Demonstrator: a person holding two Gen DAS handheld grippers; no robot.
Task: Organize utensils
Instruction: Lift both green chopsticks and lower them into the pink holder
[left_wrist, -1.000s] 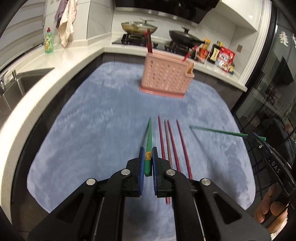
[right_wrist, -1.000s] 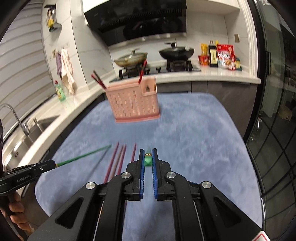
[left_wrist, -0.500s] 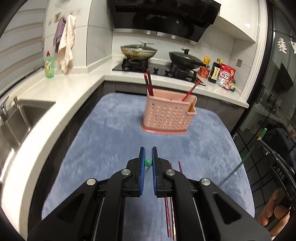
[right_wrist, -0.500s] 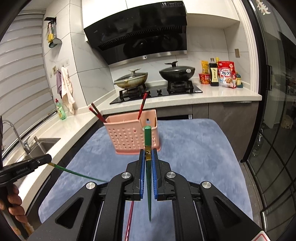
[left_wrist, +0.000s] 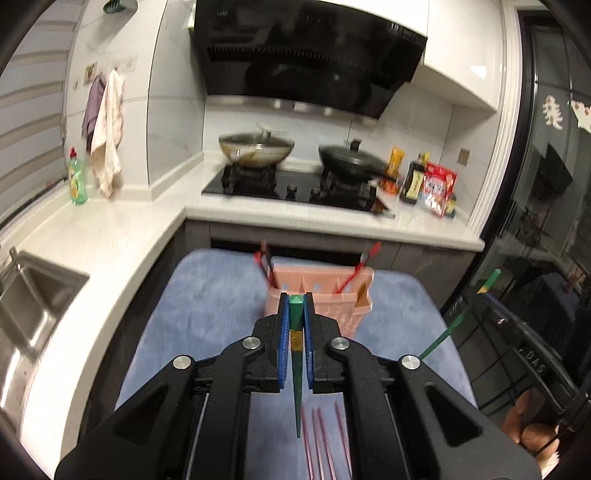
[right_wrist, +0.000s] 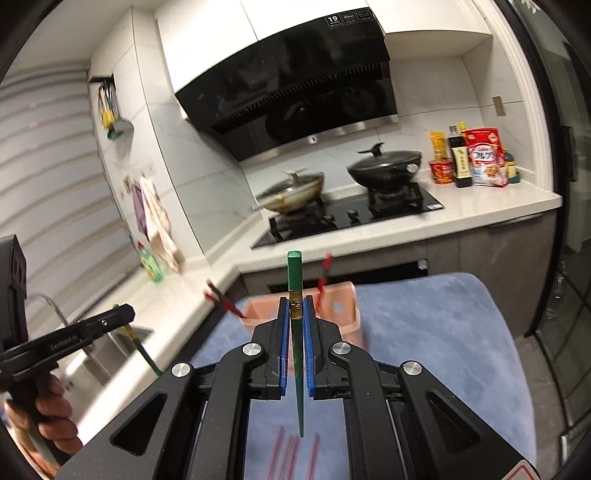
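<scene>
The left tongs (left_wrist: 295, 317) are clamped on a slim green chopstick with a gold band (left_wrist: 296, 354), which stands nearly upright between the blue pads, its blunt head just above the fingertips and its thin tip hanging down over the fuzzy blue mat covering the desk (left_wrist: 207, 295). The right tongs (right_wrist: 295, 317) likewise pinch a second green chopstick with a gold band (right_wrist: 295, 280), its head reaching well above the pads and its point hanging below. Beyond both stands a pink perforated plastic utensil basket (left_wrist: 325, 291), on the mat near the far edge, with dark red chopsticks (left_wrist: 266, 264) leaning out of its compartments. Several more loose red chopsticks (left_wrist: 321, 439) lie flat on the mat beneath the tongs. A hand (right_wrist: 48, 410) grips the left tool's handle.
</scene>
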